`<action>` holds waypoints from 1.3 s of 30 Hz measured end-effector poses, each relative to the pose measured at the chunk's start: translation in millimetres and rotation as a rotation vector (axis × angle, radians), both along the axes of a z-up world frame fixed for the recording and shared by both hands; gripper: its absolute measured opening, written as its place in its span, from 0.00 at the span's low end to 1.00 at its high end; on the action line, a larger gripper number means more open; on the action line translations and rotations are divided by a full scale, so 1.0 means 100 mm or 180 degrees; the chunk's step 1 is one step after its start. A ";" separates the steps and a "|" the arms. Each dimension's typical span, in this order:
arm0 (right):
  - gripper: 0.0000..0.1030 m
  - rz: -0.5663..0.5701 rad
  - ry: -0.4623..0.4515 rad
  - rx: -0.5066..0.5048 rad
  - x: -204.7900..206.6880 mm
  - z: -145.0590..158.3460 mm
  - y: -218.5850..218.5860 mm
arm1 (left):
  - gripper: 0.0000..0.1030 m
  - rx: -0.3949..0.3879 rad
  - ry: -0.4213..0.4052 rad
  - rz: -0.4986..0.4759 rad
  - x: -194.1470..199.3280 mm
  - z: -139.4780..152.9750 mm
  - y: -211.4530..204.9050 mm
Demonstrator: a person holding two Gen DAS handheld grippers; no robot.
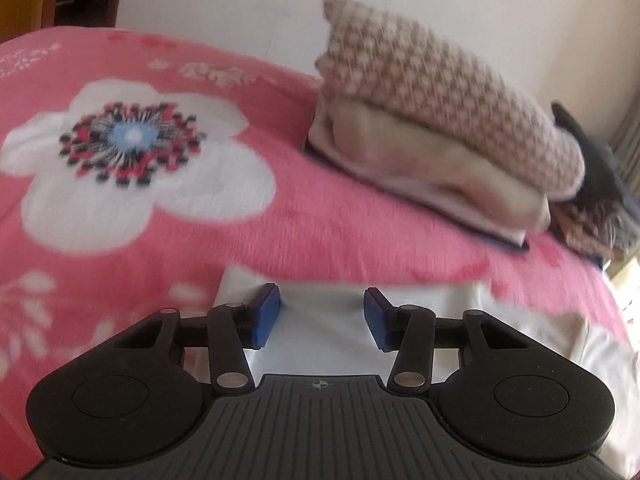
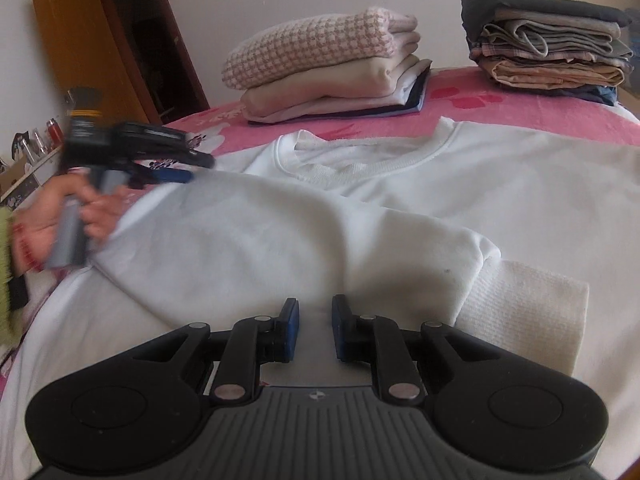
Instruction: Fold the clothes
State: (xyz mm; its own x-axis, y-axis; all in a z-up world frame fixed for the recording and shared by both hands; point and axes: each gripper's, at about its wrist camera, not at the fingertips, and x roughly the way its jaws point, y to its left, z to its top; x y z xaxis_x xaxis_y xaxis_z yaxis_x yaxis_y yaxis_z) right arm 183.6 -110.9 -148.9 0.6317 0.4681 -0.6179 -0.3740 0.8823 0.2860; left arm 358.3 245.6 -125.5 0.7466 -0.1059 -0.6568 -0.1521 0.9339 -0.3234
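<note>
A white sweatshirt (image 2: pixel 460 184) lies flat on the bed, collar towards the far side. One sleeve (image 2: pixel 280 240) is folded across the body, its ribbed cuff (image 2: pixel 524 312) at the right. My right gripper (image 2: pixel 316 326) is low at the sleeve's near edge. Its jaws stand a narrow gap apart, and flat cloth shows in the gap, not bunched. A hand holds my left gripper (image 2: pixel 192 170) over the sweatshirt's left shoulder. In the left wrist view the left gripper (image 1: pixel 320 318) is open above white cloth (image 1: pixel 324 340), and its blue pads (image 1: pixel 266 316) hold nothing.
The pink flowered blanket (image 1: pixel 160 220) covers the bed. A pile of folded clothes (image 2: pixel 328 76), topped by a checked knit, sits at the far side. A second pile (image 2: pixel 548 48) stands at the far right. A wooden cabinet (image 2: pixel 100 40) and a shelf with small items stand at left.
</note>
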 end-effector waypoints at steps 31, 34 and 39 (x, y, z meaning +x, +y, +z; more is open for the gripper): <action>0.18 -0.0782 0.0320 -0.0128 -0.28 0.49 -0.63 | 0.54 0.0526 0.0026 -0.0285 -1.98 0.52 -0.86; 0.20 -0.1149 0.0421 0.0111 -0.45 0.54 -1.06 | 0.56 0.0659 -0.0019 -0.0553 -1.93 0.47 -1.23; 0.23 -0.1876 0.0531 0.0685 -0.72 0.55 -1.96 | 0.58 0.0793 -0.0105 -0.0876 -1.80 0.42 -1.68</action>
State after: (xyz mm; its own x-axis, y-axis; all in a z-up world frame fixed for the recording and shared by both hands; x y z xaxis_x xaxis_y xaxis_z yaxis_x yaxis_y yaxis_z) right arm 111.5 -306.9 -93.4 0.7242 0.1965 -0.6610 0.2203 0.8424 0.4917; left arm 178.0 77.5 -83.0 0.7336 -0.1455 -0.6638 0.1225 0.9891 -0.0815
